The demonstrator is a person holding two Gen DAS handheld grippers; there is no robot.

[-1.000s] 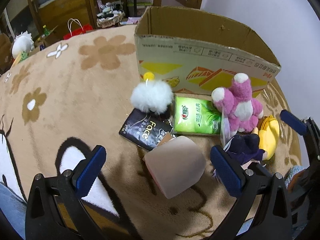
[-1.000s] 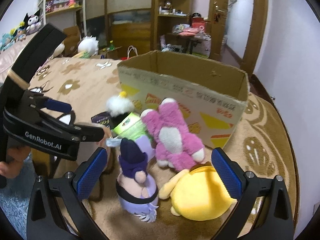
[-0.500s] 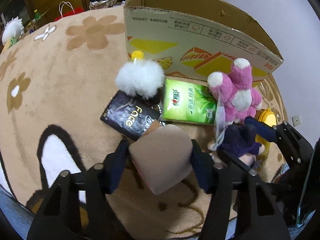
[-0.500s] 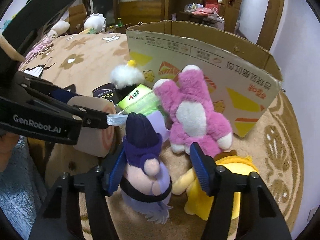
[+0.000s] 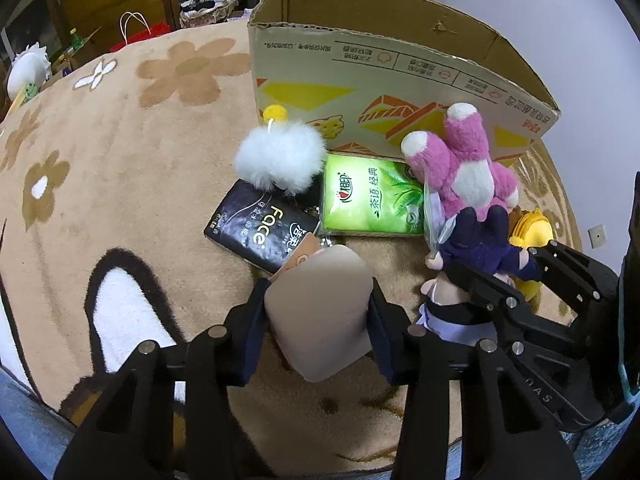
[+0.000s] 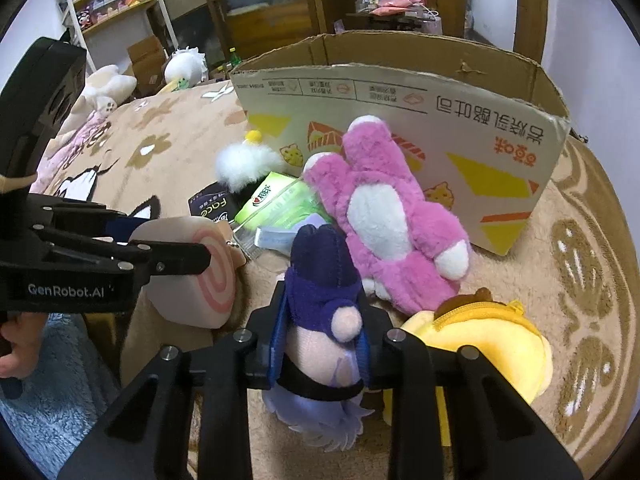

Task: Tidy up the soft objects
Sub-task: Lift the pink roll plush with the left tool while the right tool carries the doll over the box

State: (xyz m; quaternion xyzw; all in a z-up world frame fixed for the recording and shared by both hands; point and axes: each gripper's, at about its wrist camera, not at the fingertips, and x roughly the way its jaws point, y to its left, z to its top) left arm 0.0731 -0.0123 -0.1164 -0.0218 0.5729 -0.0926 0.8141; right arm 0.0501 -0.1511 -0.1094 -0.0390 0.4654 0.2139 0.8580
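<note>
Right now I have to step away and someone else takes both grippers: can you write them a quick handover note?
Left gripper: jaws closing, pads on both sides of the swirl-patterned roll plush.
Right gripper: jaws closing around the purple-hatted doll.
On the blanket in front of the cardboard box: pink plush, yellow plush, white pompom, green tissue pack, black tissue pack.
Done: no item visible inside the box.
Left: lift both, drop them in the box, then the others.

Left tongs (image 5: 316, 326) closing on roll plush (image 5: 320, 312)
</note>
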